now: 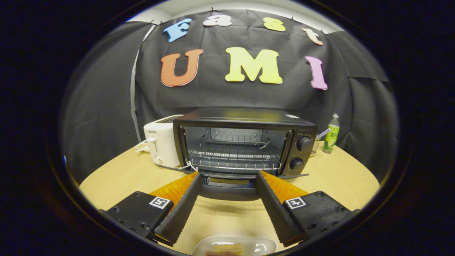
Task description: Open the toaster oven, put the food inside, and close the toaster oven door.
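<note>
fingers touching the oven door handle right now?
Cannot tell. In the gripper view the open gripper has a fingertip at each end of the lowered door of the oven; the tips overlap the door edge, with no plain contact or gap.

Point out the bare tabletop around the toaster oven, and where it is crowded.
Bare table lies below the white toaster, and right of the toaster oven below the green bottle. Crowded: the lowered door sits at the open gripper, food container nearer.

One toaster oven (pixel 244 142), one toaster (pixel 161 144), one bottle (pixel 331 135).
</note>
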Available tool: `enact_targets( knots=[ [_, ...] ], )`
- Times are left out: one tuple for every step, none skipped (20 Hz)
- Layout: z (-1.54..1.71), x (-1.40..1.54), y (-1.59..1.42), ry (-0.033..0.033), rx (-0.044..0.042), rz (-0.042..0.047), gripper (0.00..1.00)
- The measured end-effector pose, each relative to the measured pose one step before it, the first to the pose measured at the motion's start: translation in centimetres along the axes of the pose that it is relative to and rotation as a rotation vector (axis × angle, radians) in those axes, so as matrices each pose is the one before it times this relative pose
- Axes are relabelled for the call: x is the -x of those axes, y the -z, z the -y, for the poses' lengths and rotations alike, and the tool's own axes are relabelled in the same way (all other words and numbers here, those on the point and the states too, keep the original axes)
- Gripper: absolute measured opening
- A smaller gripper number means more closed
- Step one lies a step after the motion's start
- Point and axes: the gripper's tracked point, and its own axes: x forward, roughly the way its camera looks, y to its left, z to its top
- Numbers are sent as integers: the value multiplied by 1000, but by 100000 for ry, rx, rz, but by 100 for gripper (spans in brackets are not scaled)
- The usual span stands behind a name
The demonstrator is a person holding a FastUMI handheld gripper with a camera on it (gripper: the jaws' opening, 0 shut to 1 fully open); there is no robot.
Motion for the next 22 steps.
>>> enact_targets(
  knots=[
    [-61,165,548,-86,1063,-1199,100],
    [-67,116,404,11,1358,-1182,100],
    [17,116,460,134,828,-1125,100],
    [53,100,284,105,179,-1154,100],
    [14,109,296,73,-668,-1294,100],
    [16,-33,358,-44,-863,-1683,100],
    [9,-92,389,0,-647,-2167,100],
    [-3,37,659,12,-468,-2790,100],
    [54,-19,641,137,-694,-3265,100],
    [-172,109,788,161,-812,-3110,100],
    [-32,-165,621,83,-866,-2939,100],
    [-34,-225,749,-30,-1291,-3062,100],
    [32,-360,948,-309,-1504,-3937,100],
    [-16,-520,1344,212,-1835,-5487,100],
    [-259,1154,-869,-556,143,5372,100],
    [27,-815,-357,-1101,475,108,100],
    [195,108,723,-66,189,-1438,100],
    [241,232,523,379,-1129,-2252,100],
    [186,141,185,-144,-1526,-1059,100],
    [76,346,89,-499,-1182,-417,100],
    [36,438,181,-457,-593,-382,100],
    [65,658,27,-143,-216,-81,100]
  ],
)
